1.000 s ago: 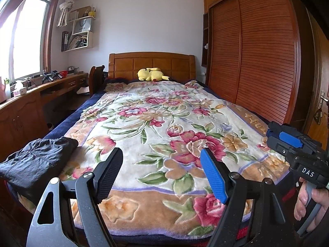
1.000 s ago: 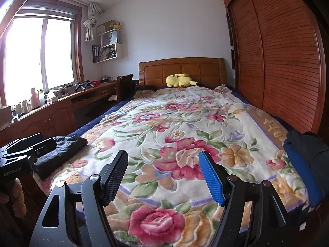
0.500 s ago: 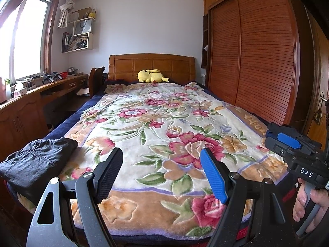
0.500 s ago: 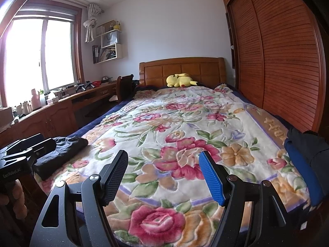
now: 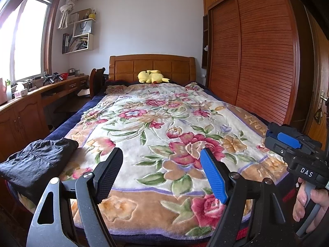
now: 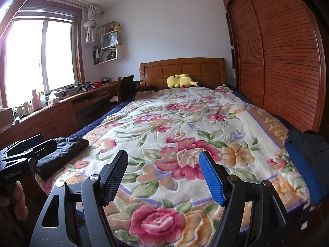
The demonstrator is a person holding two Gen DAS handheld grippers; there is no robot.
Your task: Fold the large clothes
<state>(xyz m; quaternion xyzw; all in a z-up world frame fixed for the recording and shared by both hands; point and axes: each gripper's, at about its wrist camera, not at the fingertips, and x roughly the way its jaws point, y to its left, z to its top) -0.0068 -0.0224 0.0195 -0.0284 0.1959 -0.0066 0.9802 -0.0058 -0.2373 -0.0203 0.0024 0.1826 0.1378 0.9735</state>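
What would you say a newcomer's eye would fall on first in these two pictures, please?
First the floral blanket, spread flat over the whole bed, with a yellow plush toy lying against the wooden headboard. Next the louvred wooden wardrobe filling the wall along the bed's right side. Close up, the open left tool and right tool hover empty over the foot of the bed, with a dark folded garment on the near left corner.

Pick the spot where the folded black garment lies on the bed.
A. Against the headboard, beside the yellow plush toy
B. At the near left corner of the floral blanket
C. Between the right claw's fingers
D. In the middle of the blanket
B: the folded black garment rests on the near left corner of the floral blanket, far from the yellow plush toy.
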